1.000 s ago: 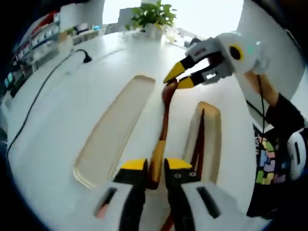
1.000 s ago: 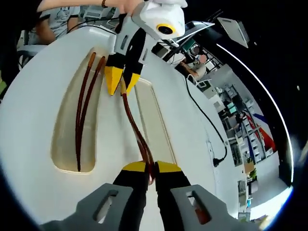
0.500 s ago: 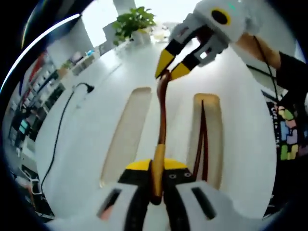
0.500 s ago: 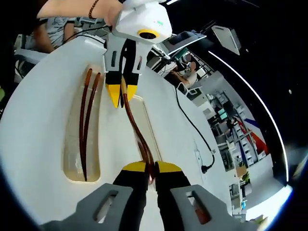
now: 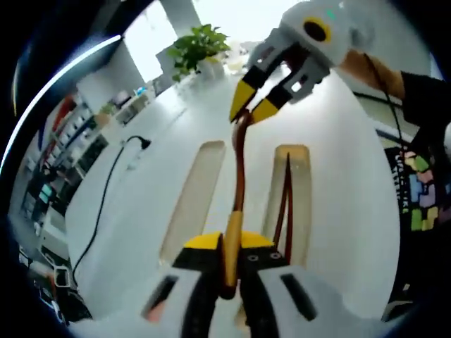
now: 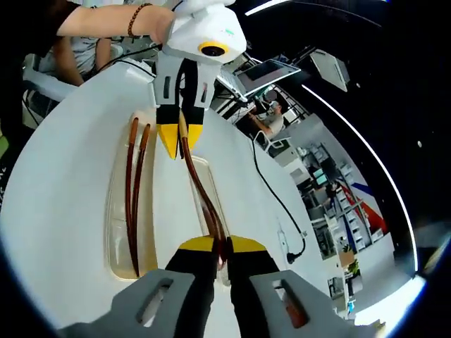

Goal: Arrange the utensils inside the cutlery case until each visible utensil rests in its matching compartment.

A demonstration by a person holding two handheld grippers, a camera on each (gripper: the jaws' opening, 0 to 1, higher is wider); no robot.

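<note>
Spoon [image 5: 238, 165] | above white case [image 5: 134, 232] | left gripper [image 5: 231, 248] clamps handle | right gripper [image 6: 220, 246] clamps bowl | chopsticks [image 6: 134, 201] lie in left compartment [image 6: 116, 211]

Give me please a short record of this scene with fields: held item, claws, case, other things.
held item: brown spoon, one end in each claw, above the case
left claw: shut on the handle
right claw: shut on the bowl end
case: white cutlery case; one compartment holds two chopsticks; the other compartment bare
other things: potted plant, black cable
</note>
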